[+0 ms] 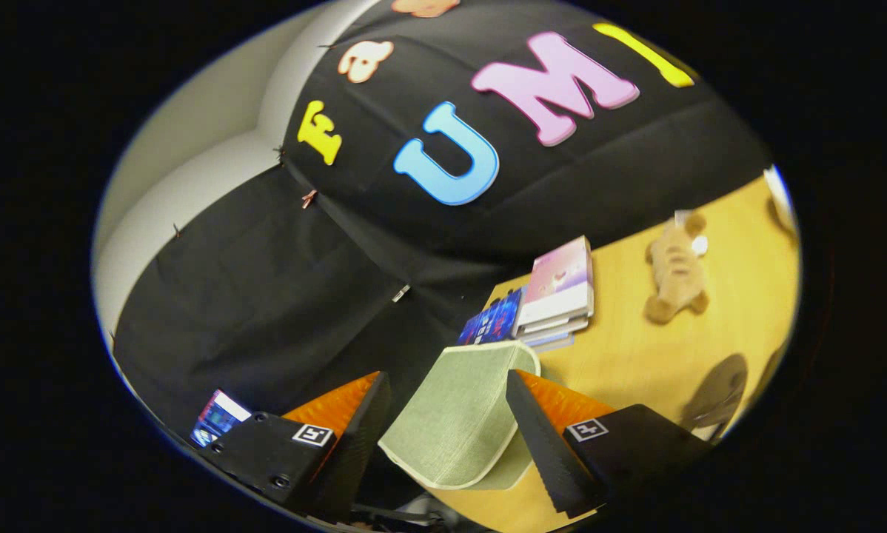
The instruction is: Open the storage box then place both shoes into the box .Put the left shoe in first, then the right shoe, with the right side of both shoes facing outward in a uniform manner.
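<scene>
The tongs [447,422] stand open wide, tilted over, with a pale green fabric-covered piece [462,418] sitting between the two fingers. Whether either finger actually presses on it I cannot tell; there looks to be a gap on the left side. It has a light piped edge and could be the flap of the storage box, though its lower part is cut off by the fingers, so I cannot be sure.

Just beyond it on the wooden counter [636,355] lies a stack of books [558,296], a pink cover on top and a dark blue one [491,320] beside it; the print is too blurred to read. Further along lies a tan plush toy [677,270]. A dark rounded thing [717,392] near the right finger is hard to make out.
</scene>
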